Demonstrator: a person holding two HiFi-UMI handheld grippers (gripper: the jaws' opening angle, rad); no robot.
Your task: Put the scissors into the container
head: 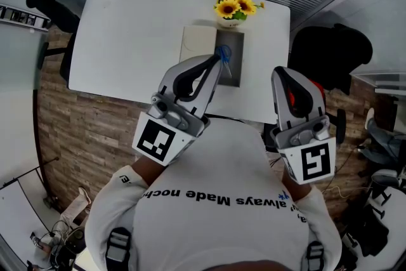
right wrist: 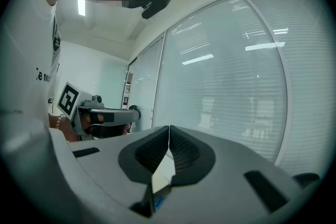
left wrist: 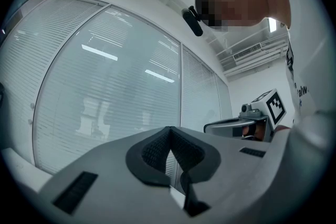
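Observation:
The blue-handled scissors (head: 224, 52) lie on a dark grey rectangular container (head: 233, 70) at the far middle of the white table (head: 127, 47). My left gripper (head: 216, 61) is raised in front of the person's chest; its tip overlaps the scissors' near end in the head view. It is shut with nothing in it, pads touching (left wrist: 169, 129). My right gripper (head: 283, 73) is held up to the right of the container, past the table's near edge. It is also shut and empty (right wrist: 169, 127). Both gripper views point at window blinds, not the table.
A pot of sunflowers (head: 236, 7) stands just behind the container. A flat beige box (head: 198, 42) lies against the container's left side. A black chair (head: 330, 47) stands right of the table, and another dark chair (head: 54, 9) at its left.

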